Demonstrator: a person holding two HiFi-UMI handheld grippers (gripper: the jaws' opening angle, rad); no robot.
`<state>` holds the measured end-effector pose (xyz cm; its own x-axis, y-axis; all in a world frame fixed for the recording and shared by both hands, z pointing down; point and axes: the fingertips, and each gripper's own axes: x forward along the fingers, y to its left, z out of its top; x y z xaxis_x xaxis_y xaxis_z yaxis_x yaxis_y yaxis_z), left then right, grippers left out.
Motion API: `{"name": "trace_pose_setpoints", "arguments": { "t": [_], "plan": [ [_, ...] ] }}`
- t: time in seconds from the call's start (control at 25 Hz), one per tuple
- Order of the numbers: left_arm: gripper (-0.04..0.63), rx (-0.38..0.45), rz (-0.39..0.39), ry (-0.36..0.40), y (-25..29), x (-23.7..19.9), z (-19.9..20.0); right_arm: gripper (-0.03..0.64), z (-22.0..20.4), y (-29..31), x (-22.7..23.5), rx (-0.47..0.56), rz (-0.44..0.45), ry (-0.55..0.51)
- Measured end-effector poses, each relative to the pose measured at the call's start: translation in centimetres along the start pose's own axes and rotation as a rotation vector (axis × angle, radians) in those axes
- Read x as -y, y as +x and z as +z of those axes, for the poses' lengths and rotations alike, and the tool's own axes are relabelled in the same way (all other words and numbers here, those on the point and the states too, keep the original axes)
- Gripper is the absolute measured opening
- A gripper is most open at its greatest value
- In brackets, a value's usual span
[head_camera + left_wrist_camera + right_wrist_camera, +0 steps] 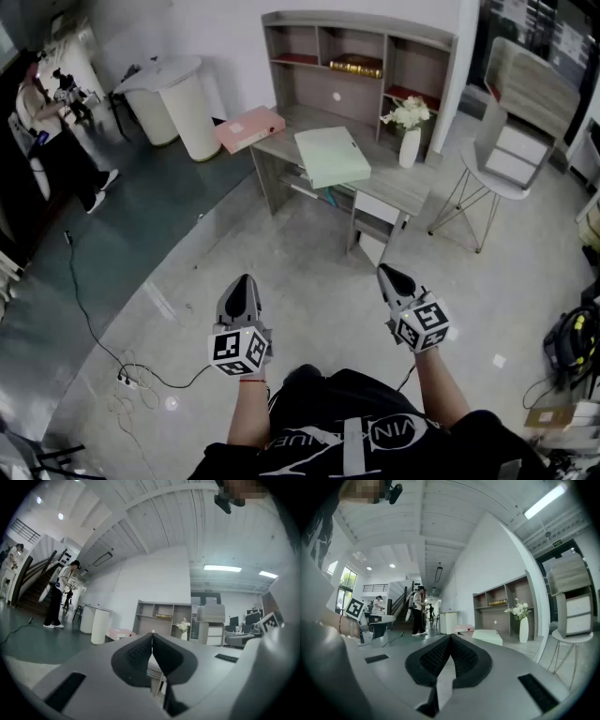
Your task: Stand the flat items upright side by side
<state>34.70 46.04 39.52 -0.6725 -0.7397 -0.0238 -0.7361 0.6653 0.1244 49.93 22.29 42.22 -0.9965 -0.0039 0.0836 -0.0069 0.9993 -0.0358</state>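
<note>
Two flat file boxes lie on a grey desk [405,190] some way ahead of me: a pink one [248,128] at the desk's left end and a pale green one [333,157] in the middle. The right gripper view shows the pink box [463,628] and the green box [487,636] lying flat. My left gripper [245,282] and right gripper [385,272] hang over the floor, well short of the desk. Both are shut and hold nothing. The left gripper view shows the left gripper [152,635] with its jaws pressed together, and the pink box [119,632] far beyond.
A shelf hutch [356,56] stands on the desk's back, with a white vase of flowers [409,133] at its right. A chair [497,169] stands right of the desk, a white round counter [178,98] at left. A person [52,131] stands far left. Cables [103,347] lie on the floor.
</note>
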Motion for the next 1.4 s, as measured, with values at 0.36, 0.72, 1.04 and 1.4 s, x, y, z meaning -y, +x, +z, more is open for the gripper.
{"name": "trace_pose_setpoints", "arguments": {
  "t": [0.36,0.72,1.04,1.4],
  "plan": [
    [0.005,-0.034,-0.012,0.027,-0.1,-0.3,-0.3,0.008,-1.7,-0.4,-0.7,-0.001,-0.017,0.055],
    [0.005,-0.113,0.032,0.011,-0.7,-1.7,-2.9,0.008,-5.0,0.1,-0.6,-0.052,-0.018,0.126],
    [0.024,-0.076,0.005,-0.015,6.2,-3.9,-2.5,0.125,-4.3,5.7,2.7,-0.026,-0.051,0.162],
    [0.173,-0.139,-0.055,-0.025,15.4,-7.7,-3.4,0.21,-4.6,13.8,5.3,-0.087,-0.072,0.18]
  ]
}}
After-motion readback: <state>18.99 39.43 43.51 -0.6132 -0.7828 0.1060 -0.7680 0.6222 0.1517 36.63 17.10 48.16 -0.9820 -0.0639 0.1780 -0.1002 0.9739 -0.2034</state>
